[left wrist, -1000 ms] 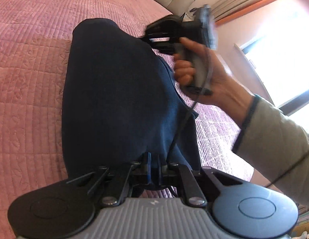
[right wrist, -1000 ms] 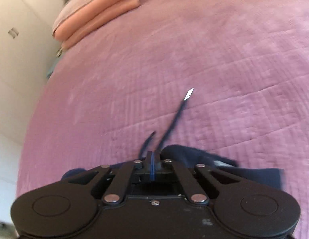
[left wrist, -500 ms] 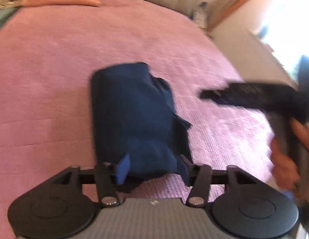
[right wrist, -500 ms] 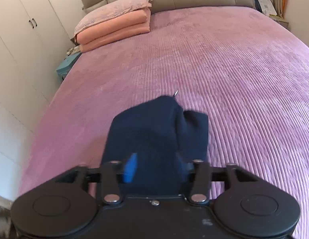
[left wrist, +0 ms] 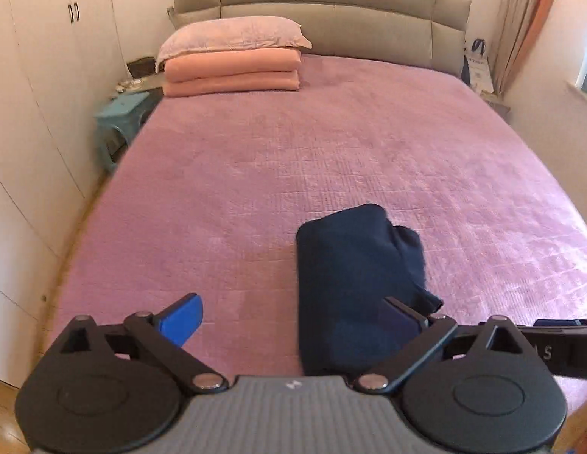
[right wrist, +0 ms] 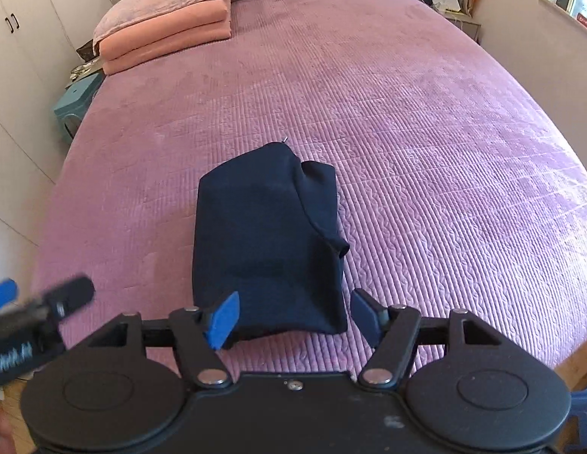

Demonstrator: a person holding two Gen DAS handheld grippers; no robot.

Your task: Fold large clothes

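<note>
Folded navy garment (right wrist: pixel 268 242) lies flat on the purple bedspread (right wrist: pixel 407 121), near the bed's foot edge. Left tongs (left wrist: pixel 293 321) spread wide, holding nothing. Right tongs (right wrist: pixel 293 319) spread, empty, just short of the garment's near edge. Folded pink blankets (left wrist: pixel 232 72) at the head corner.

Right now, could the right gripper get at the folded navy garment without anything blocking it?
Probably yes. The right gripper is open just short of the navy garment, with only bare bedspread around it.

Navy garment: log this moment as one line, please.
navy garment: folded, lying on purple bedspread | left hand-held gripper: open, empty | right hand-held gripper: open, empty
</note>
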